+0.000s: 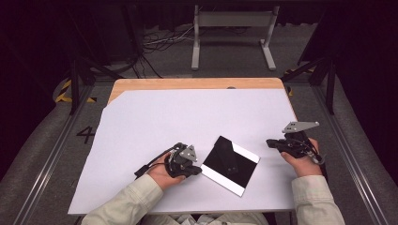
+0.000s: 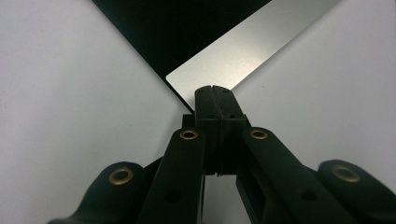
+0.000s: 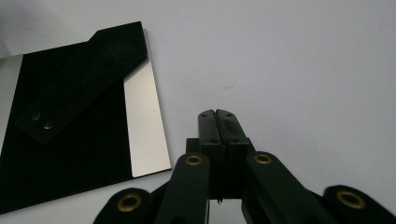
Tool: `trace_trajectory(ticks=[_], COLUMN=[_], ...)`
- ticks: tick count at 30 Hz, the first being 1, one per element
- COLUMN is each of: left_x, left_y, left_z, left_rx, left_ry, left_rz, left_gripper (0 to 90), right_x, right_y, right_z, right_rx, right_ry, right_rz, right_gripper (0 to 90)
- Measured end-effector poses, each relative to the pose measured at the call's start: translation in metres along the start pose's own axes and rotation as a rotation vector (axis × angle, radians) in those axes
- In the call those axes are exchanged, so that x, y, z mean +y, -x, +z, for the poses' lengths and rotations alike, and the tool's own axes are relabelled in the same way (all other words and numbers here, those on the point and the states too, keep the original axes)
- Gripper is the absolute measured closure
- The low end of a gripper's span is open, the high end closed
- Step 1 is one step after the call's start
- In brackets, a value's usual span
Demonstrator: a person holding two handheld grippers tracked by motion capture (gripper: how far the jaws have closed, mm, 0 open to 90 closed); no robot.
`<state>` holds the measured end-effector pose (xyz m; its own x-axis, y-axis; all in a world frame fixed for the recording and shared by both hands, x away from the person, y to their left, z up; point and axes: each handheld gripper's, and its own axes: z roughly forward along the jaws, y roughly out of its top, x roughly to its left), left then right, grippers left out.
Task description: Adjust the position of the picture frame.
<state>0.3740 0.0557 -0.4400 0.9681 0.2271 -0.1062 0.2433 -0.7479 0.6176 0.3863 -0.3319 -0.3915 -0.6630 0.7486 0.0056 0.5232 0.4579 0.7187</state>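
Note:
A flat black square panel (image 1: 224, 165) with silver strips along two edges lies on the white table cover (image 1: 187, 122), and a narrow black bar (image 1: 226, 154) rests across it. My left gripper (image 1: 199, 171) is shut and empty, its tips at the panel's near left corner. In the left gripper view the closed jaws reach the corner of the silver strip (image 2: 243, 51); contact cannot be judged. My right gripper (image 1: 270, 142) is shut and empty, hovering right of the panel. The right gripper view has the panel (image 3: 70, 154) and the bar (image 3: 84, 77) at its left, apart from the jaws.
The white cover spans most of a wooden table (image 1: 197, 83), with wide bare space behind and left of the panel. Beyond the table's far edge a grey metal stand (image 1: 232, 33) and cables lie on the floor. Rails run along both sides.

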Motion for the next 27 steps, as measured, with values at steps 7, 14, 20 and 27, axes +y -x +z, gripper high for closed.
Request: trace_trajectory(ticks=[7, 14, 20, 27], left_x=[0.002, 0.008, 0.017, 0.022], left_y=[0.002, 0.003, -0.002, -0.003], left_z=[0.001, 0.005, 0.014, 0.020], left_rx=[0.011, 0.059, 0.107, 0.153], left_ry=[-0.017, -0.013, 0.020, 0.060], left_rz=[0.034, 0.031, -0.012, -0.036], left_gripper=[90.0, 90.0, 90.0, 90.0], right_x=[0.000, 0.002, 0.002, 0.000], right_y=[-0.003, -0.006, -0.006, -0.006], right_z=[0.002, 0.005, 0.008, 0.011], right_rx=[0.007, 0.017, 0.012, -0.009], right_ry=[-0.010, -0.015, -0.033, -0.065], right_rz=[-0.004, -0.013, -0.012, -0.007], right_gripper=[89.2, 89.2, 89.3, 89.3])
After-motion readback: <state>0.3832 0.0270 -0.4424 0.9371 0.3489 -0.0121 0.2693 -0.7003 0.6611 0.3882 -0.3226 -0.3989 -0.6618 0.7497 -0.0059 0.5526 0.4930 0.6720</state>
